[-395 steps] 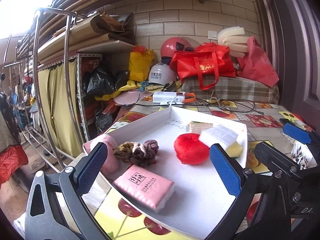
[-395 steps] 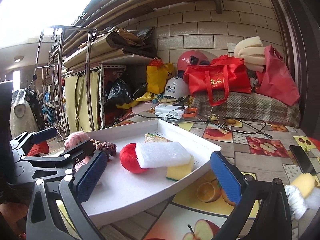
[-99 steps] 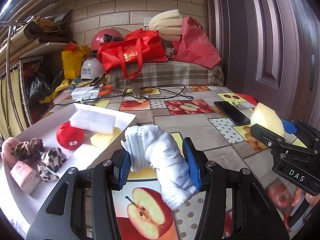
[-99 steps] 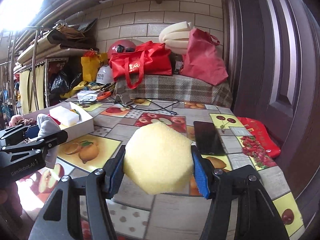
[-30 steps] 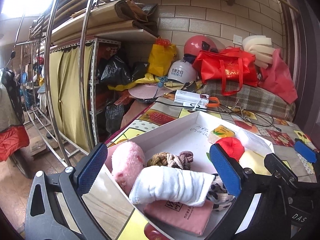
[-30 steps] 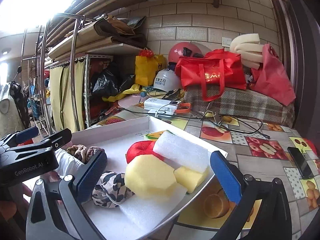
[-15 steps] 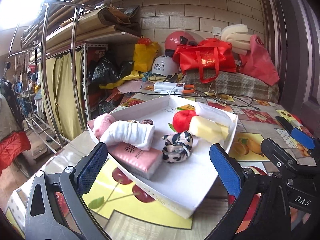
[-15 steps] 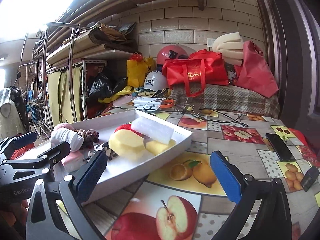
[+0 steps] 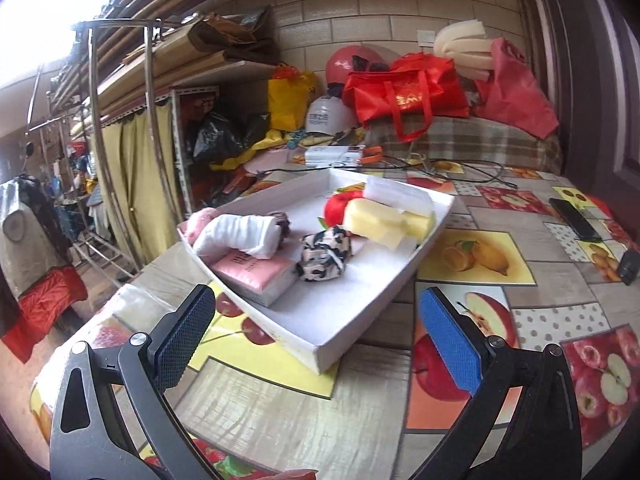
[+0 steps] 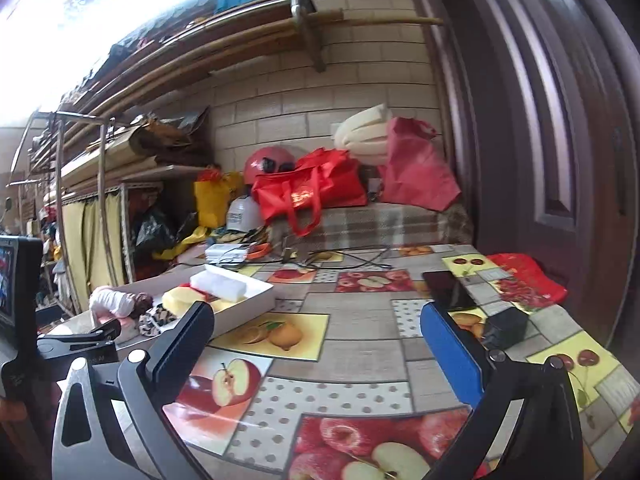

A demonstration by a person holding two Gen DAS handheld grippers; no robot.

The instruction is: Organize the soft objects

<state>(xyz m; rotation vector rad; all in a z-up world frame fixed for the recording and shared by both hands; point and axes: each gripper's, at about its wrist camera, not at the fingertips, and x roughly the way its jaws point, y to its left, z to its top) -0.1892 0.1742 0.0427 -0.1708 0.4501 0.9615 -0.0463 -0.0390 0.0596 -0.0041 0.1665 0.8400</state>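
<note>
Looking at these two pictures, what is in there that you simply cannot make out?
- Pink toy, left view: mostly hidden behind the rolled white towel.
- Print on the pink tissue pack, left view: too blurred to read.
- Tray contents, right view: partly hidden by the right gripper finger.
- Small black box, right view: too small to identify; cut off at the edge in the left view.
- Window area, both views: washed out by glare.
</note>
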